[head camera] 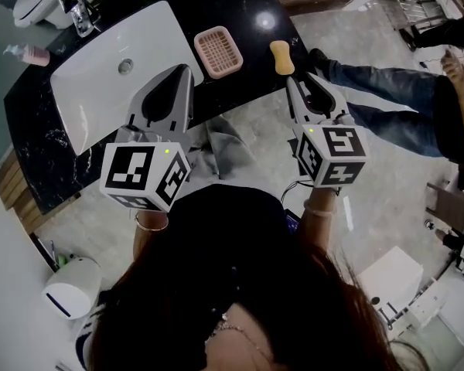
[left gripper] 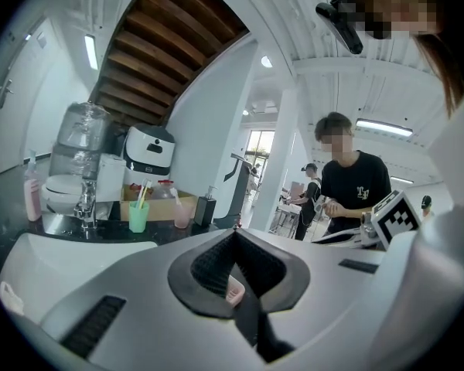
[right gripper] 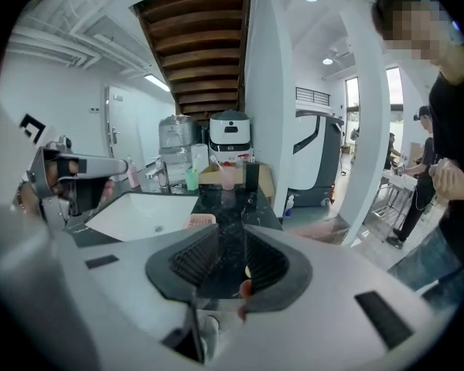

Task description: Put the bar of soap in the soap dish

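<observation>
Looks steeply down from the head, over dark hair, onto both grippers from behind and the black desk (head camera: 251, 2) with its white sink (head camera: 100, 83) beyond. Rides the left gripper (left gripper: 233, 234), near desk height, facing nearly level along the jaws over the sink rim toward the tap (left gripper: 83, 199) and green cup (left gripper: 138, 216). Rides the right gripper (right gripper: 230, 234), tilted further down, facing along the desk to that same tap and cup, far off. Shares the sink and pink soap dish (right gripper: 202, 221) with the head view. Catches the other gripper at each side edge.
</observation>
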Demonstrator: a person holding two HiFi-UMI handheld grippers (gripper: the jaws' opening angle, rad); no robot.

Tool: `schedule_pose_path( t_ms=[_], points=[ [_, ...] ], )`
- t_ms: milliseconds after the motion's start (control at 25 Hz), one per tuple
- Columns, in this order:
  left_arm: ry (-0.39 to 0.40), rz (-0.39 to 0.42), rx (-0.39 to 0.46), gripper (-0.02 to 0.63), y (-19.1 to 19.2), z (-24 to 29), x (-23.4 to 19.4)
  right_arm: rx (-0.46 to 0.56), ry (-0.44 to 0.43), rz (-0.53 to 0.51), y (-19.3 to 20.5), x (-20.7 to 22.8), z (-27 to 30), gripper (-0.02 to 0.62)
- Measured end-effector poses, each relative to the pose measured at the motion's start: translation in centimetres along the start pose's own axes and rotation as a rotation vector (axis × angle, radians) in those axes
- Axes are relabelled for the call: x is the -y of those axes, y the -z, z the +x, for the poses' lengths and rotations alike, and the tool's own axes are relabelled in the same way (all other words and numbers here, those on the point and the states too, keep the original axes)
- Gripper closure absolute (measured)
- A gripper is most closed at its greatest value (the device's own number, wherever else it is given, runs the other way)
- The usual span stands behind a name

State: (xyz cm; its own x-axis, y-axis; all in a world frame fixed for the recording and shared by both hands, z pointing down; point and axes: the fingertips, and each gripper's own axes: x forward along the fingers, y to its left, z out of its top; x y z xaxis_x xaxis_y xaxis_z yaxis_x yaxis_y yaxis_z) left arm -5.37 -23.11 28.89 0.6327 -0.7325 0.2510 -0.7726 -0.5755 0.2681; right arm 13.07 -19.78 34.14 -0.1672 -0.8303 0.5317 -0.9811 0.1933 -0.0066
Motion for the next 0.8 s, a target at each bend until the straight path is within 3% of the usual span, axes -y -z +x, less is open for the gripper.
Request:
schedule_pose_path(
  t_ms=[800],
  points=[
    [-0.065, -0.103, -0.126, 0.611, 2.9, 6.9, -6.2, -0.335, -0.038, 0.058, 6.6, 5.0, 12.2, 0.393]
  ],
)
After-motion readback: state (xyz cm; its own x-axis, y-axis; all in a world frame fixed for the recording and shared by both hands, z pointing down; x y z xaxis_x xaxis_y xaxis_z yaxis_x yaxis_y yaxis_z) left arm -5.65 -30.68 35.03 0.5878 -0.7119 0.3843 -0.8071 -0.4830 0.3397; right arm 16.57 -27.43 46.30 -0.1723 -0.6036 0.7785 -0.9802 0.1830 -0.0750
